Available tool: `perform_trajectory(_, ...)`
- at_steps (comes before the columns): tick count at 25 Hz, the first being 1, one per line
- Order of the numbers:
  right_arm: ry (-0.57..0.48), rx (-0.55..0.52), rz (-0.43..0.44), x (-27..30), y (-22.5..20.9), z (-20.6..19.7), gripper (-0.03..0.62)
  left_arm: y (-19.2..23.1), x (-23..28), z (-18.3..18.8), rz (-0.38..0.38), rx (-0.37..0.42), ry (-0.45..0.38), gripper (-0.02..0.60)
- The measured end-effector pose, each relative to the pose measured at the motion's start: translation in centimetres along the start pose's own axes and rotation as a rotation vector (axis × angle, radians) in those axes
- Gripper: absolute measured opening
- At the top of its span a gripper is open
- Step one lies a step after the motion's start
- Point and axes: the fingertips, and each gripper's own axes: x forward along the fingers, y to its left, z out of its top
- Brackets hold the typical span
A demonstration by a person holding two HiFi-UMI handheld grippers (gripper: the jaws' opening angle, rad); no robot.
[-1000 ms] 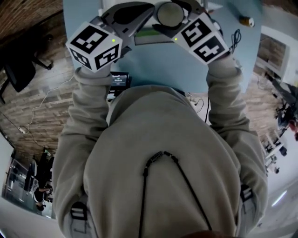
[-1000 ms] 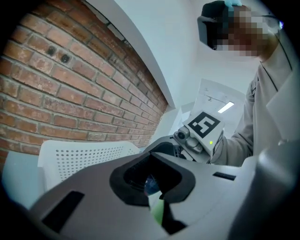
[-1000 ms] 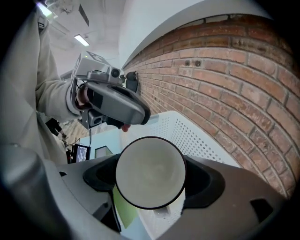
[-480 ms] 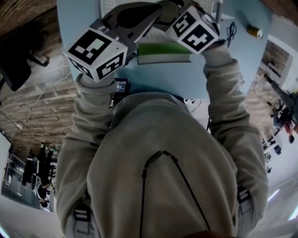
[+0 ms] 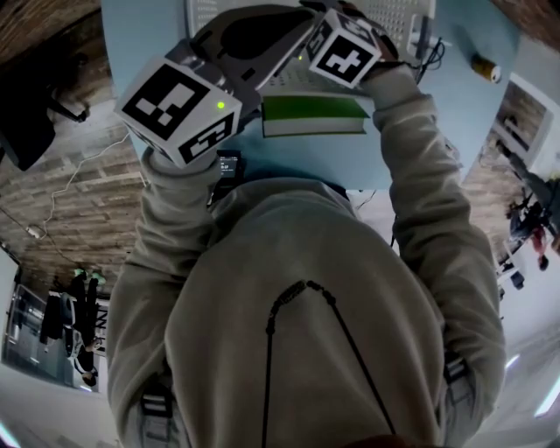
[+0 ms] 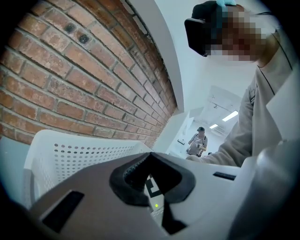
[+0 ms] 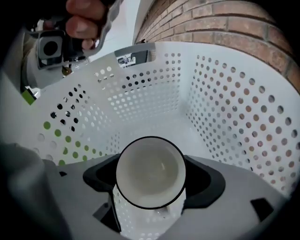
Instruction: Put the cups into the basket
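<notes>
Brick wall [image 7: 220,18] backs a blue table [image 5: 157,26] on which the white basket [image 7: 225,108] stands. Its perforated walls rise on both sides of the right gripper [image 7: 150,190], whose jaws clasp a white cup [image 7: 150,168] by its sides. The cup's mouth faces back toward the camera, so its long axis runs along the jaws. The basket's bare floor lies straight ahead of the cup's base and looks a little apart from it, so the cup appears to hang inside the walls and not rest on anything. The left gripper [image 6: 150,157] hangs outside the basket with its jaw tips drawn together on nothing. The right gripper is plainly the nearer one for setting the cup down.
</notes>
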Motion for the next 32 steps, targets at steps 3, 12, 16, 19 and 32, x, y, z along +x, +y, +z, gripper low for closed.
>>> perform_trajectory(3,0.020,0.034,0.010,1.3,0.0,-0.8,0.400,0.1,-0.1,0.3,-0.004,0.003,-0.006,-0.002)
perform_trajectory(12,0.062,0.056,0.021,2.5,0.3,-2.4,0.399,0.3,-0.4,-0.3,0.004,-0.005,-0.001,-0.002)
perform_trajectory(16,0.045,0.090,0.033,2.6,0.5,-2.2,0.400,0.1,-0.5,-0.1,-0.005,0.000,-0.012,-0.002)
perform_trajectory(19,0.066,0.072,0.032,2.8,0.8,-2.6,0.422,-0.1,-0.7,-0.2,-0.006,-0.003,-0.012,-0.002)
perform_trajectory(32,0.038,0.032,-0.016,0.3,0.4,-1.7,0.446,-0.8,-2.6,1.8,-0.015,-0.057,-0.092,-0.002)
